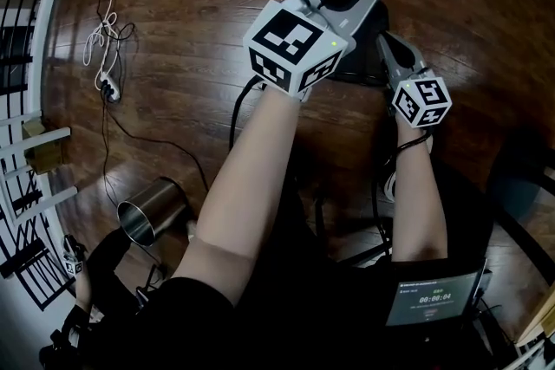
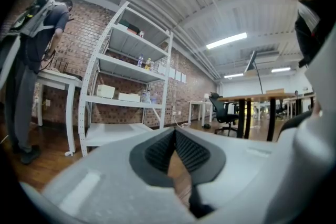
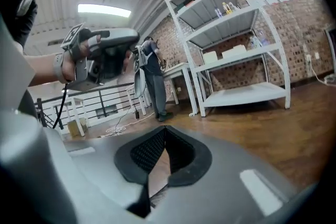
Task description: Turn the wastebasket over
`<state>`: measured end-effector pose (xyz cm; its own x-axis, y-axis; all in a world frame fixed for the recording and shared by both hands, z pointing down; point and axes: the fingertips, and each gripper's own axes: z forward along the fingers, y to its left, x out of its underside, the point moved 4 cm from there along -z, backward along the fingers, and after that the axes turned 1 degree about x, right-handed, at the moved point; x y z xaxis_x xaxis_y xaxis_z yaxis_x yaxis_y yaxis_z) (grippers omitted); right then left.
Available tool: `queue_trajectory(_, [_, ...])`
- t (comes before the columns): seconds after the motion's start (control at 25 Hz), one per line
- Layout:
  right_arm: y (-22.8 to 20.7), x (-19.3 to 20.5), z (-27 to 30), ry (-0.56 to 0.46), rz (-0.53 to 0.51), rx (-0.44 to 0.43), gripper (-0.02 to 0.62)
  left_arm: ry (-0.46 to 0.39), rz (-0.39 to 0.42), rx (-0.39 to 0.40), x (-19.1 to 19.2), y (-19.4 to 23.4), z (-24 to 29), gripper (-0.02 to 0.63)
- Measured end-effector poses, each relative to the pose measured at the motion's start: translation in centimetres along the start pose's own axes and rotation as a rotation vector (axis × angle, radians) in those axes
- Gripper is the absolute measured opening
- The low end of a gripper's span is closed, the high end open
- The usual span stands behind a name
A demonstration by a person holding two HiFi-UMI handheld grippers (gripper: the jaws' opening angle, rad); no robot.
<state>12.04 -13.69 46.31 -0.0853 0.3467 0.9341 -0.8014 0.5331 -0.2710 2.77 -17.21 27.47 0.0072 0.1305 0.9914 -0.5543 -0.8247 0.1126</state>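
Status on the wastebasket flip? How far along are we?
Done: nothing that shows. The wastebasket sits on the floor at the person's left, its open mouth facing the head view, apparently not turned over yet. In hand: nothing. The left gripper and right gripper are both shut and empty, held out in front, away from it. Left: reach the wastebasket, grip it, turn it over.

The wastebasket (image 1: 153,215) is a small round can of bare, shiny metal with a dark inside. It seems to stand upright on the wooden floor (image 1: 191,4) with its open mouth facing up and its rim whole. In the head view it sits well apart from the white power strip (image 1: 108,88), below it and a little to the right, and nothing touches it.
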Motion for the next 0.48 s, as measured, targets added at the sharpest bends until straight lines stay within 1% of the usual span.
queue_trajectory(0.12, [0.3, 4.7, -1.0, 0.023, 0.13, 0.031, 0.011, -0.014, -0.015, -0.011, -0.3, 0.5, -0.4, 0.002])
queue_trajectory(0.24, [0.4, 7.8, -2.5, 0.012, 0.263, 0.075, 0.011, -0.021, -0.022, -0.01, -0.9, 0.3, -0.4, 0.002])
queue_trajectory(0.48, [-0.2, 13.0, -5.6, -0.092, 0.578, 0.192, 0.011, -0.022, -0.031, -0.01, -1.2, 0.3, -0.6, 0.002])
